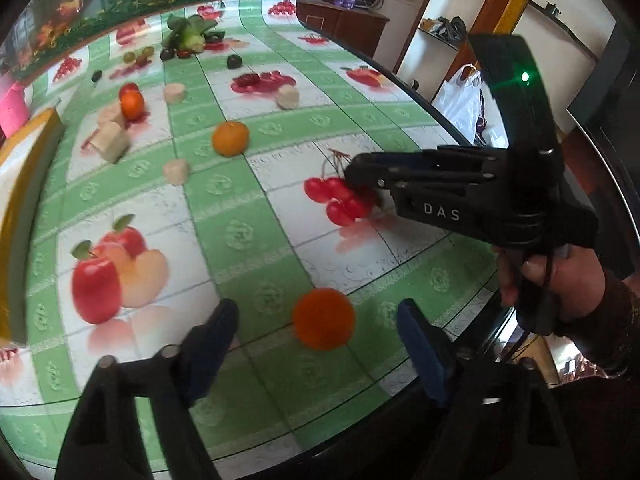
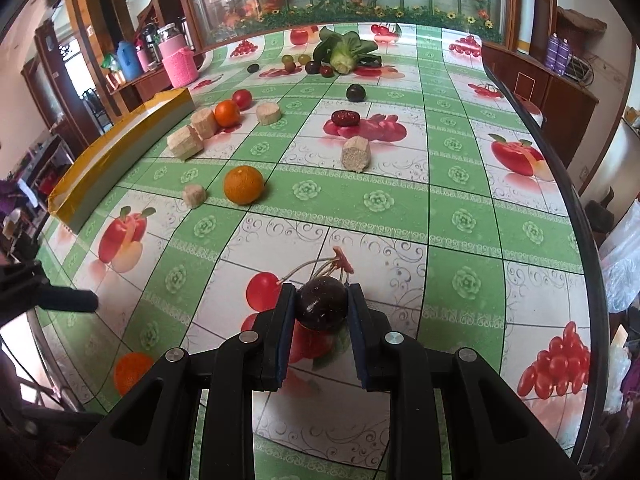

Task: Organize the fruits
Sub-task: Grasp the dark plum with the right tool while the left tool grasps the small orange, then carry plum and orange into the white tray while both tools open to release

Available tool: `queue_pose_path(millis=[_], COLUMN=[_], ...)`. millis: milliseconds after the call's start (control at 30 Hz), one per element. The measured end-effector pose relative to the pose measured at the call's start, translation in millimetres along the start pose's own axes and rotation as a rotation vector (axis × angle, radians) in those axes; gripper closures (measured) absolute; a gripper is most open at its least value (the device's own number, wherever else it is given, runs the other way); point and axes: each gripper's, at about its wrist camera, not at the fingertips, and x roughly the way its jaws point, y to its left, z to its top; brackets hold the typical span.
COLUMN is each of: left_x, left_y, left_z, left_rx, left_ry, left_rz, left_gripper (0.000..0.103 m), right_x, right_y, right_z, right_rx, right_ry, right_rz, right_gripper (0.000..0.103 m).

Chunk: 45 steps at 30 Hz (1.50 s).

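An orange (image 1: 323, 319) lies on the fruit-print tablecloth (image 1: 256, 208) near the front edge, between the blue pads of my left gripper (image 1: 318, 309). The pads stand apart from the orange on both sides, so the gripper is open. The same orange (image 2: 132, 372) shows low left in the right wrist view, with a left finger (image 2: 68, 300) above it. My right gripper (image 2: 322, 295) is shut on a dark plum (image 2: 322, 306) just over the printed cherries. In the left wrist view the right gripper (image 1: 354, 174) reaches in from the right, held by a hand (image 1: 560, 280).
Another orange (image 2: 243, 185), a third orange by a tomato (image 2: 227, 113), beige chunks (image 2: 356, 155), dark plums (image 2: 355, 93), grapes and a bok choy (image 2: 344, 54) are spread farther back. A yellow-edged box (image 2: 120, 152) lines the left side. The table edge (image 2: 576, 200) curves along the right.
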Motion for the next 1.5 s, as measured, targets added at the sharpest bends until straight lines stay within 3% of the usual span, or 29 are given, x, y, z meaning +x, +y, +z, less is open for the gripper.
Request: queue_pose_path(millis=[67,133,200,533,800,1000,1233,1500], left_x=[11,19,17,4,-33,-57,-82,-105], left_y=[-3,-5,-9,4,55,89,145,227], left_z=[-2,-7,-8,-13,-12,-15,-25,-35], left_rx=[-0.005,-0.005,0.006,-0.101,-0.215,-0.247,-0.338,-0.470], left_ry=[0.017,0.028,-0.007,-0.071,-0.165,-0.217,-0.260,-0.290], left_rz=[0.002,0.017,0.039,0.121,0.128,0.141,0.176,0.274], left_gripper=[0.038,0.057,0.066,0.066,0.066,0.066,0.066,0.066], right_x=[-1,-4,-6,-10,-8,-3,13,49], right_y=[0,-1,-3,5,34,65,113,188], right_z=[-2,-4,-6,-6,9,27,64,131], right_rx=[-0.005,-0.001,0.002,-0.027,-0.049,-0.058,-0.108,-0.199], right_ry=[-0.002,-0.002,-0.005,-0.025,-0.038,-0.041,-0.030,-0.017], right_rz=[0.001,0.006,0.011,0.058,0.050,0.076,0.130,0.234], right_gripper=[0.078,0.078,0.078,0.078,0.078,0.078,0.078,0.078])
